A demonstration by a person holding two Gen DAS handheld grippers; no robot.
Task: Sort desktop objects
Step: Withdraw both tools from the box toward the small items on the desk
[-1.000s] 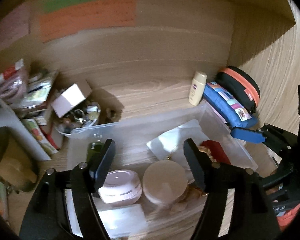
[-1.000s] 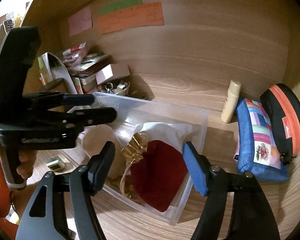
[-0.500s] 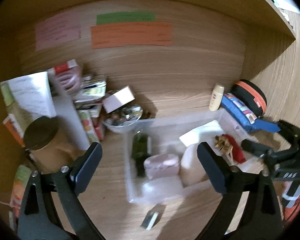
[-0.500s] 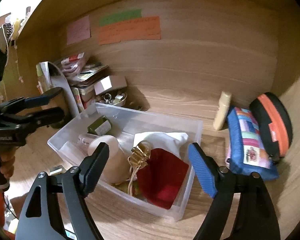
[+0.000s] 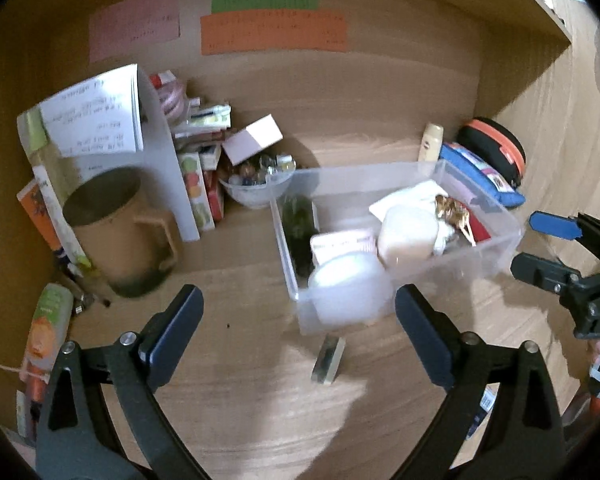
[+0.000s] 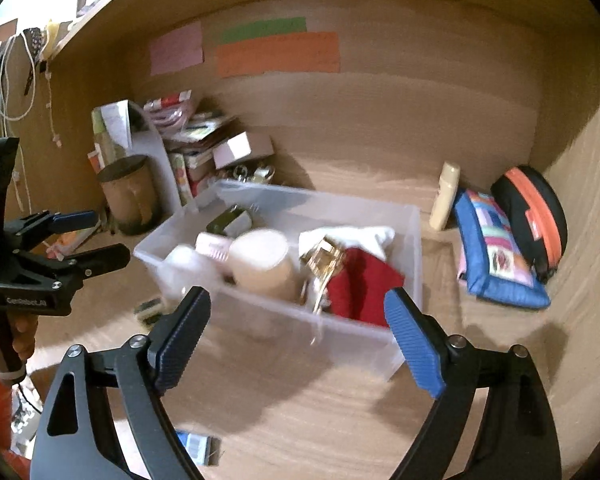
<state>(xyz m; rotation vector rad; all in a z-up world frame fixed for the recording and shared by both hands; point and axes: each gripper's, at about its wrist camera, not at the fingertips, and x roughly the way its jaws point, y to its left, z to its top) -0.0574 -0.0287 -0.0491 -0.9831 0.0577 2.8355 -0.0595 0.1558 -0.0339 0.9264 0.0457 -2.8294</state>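
Observation:
A clear plastic bin [image 5: 496, 256] stands on the wooden desk and also shows in the right wrist view [image 6: 414, 240]. It holds round cream jars [image 6: 260, 260], a pink-lidded jar, a dark green bottle [image 5: 298, 220], a white cloth, a red pouch [image 6: 360, 284] and a gold ornament. A small eraser-like block [image 5: 329, 359] lies on the desk in front of the bin. My left gripper [image 5: 298, 328] is open and empty, just above that block. My right gripper [image 6: 298, 328] is open and empty in front of the bin.
A brown mug [image 5: 116, 224], papers, small boxes and a clear bowl of trinkets [image 5: 256, 184] crowd the back left. A cream bottle [image 6: 444, 196], a blue pouch [image 6: 496, 248] and a black-orange case [image 6: 532, 220] sit at the back right. A small blue-white item [image 6: 198, 446] lies near the front edge.
Both grippers have pulled back and away from the bin, staying open and empty. The left one was right over the jars a second ago; the small block has come into view.

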